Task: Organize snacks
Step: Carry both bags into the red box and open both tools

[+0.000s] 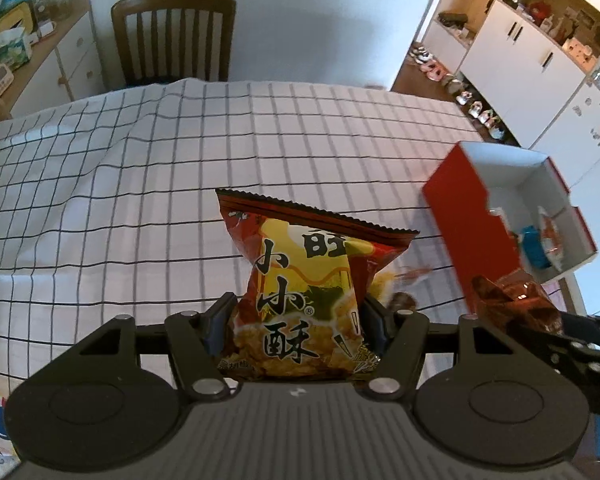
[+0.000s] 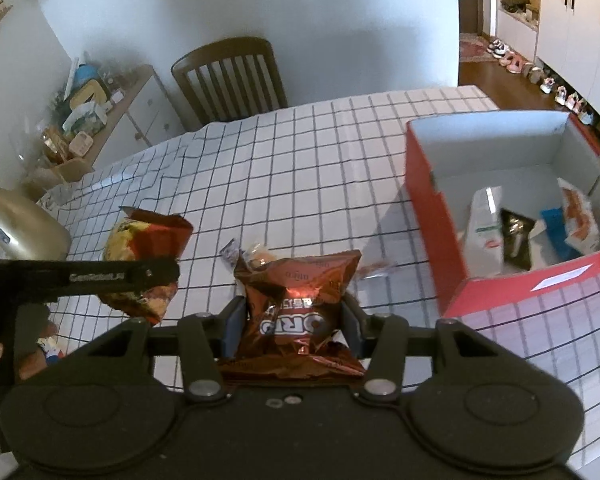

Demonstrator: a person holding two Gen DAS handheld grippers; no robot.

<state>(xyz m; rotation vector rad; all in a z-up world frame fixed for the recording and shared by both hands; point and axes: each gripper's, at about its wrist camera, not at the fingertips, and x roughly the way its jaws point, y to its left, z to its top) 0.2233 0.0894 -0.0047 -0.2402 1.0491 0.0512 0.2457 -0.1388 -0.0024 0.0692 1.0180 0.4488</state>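
Snack packets, crinkly red-yellow foil bag and brown foil pack, light, crushable, clamped mid-body between fingers.

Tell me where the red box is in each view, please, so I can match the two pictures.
Left wrist view: the red box stands at the right edge, beyond the yellow-and-red snack bag.
Right wrist view: the red box fills the right side, open top showing packets inside.
Shared landmark: the wooden chair behind the table.
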